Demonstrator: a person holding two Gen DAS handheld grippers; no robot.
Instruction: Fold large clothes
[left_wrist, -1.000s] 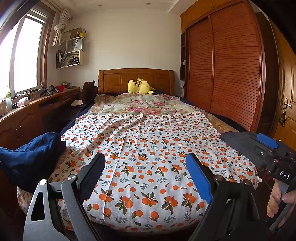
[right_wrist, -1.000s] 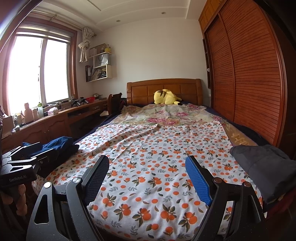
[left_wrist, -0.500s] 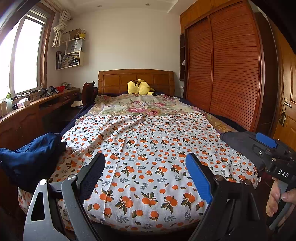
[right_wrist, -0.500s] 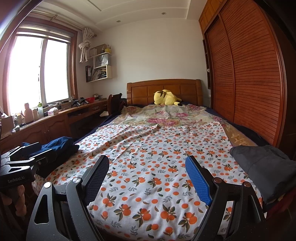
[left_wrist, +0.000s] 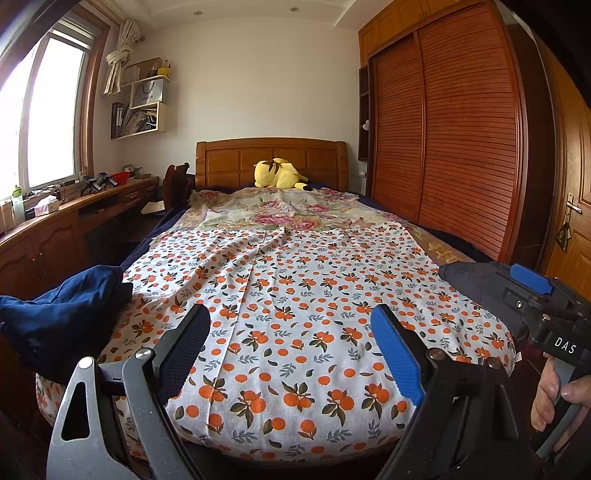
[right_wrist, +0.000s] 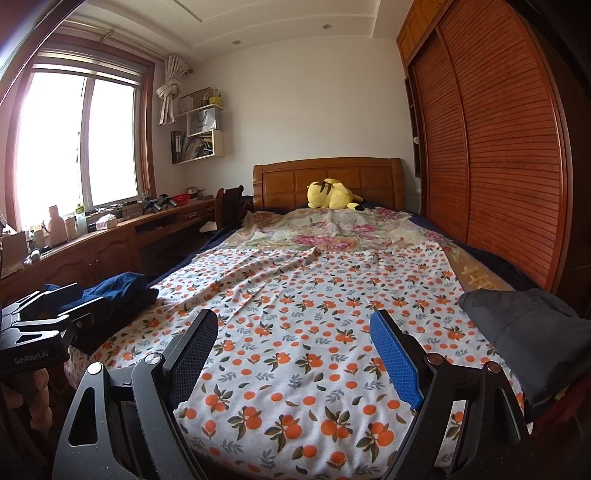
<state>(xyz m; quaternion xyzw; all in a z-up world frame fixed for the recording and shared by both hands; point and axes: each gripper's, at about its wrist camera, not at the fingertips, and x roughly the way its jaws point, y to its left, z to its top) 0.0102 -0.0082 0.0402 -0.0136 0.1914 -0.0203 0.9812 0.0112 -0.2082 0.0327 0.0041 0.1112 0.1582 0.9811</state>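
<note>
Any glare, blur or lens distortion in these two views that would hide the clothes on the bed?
Right wrist view: the window is blown out white, the wardrobe bows from the fisheye, and the grey garment is sharp. Left wrist view: window glare again, but the blue garment is dark yet readable; no motion blur.

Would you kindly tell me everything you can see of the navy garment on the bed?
The navy garment is a dark blue cloth, apparently woven, lying crumpled in a loose heap, not folded. It sits at the near left corner of the bed, resting on the orange-print sheet and hanging over the edge. In the right wrist view the same heap lies just behind the left tongs, partly hidden by them. Neither tongs grip it.
</note>
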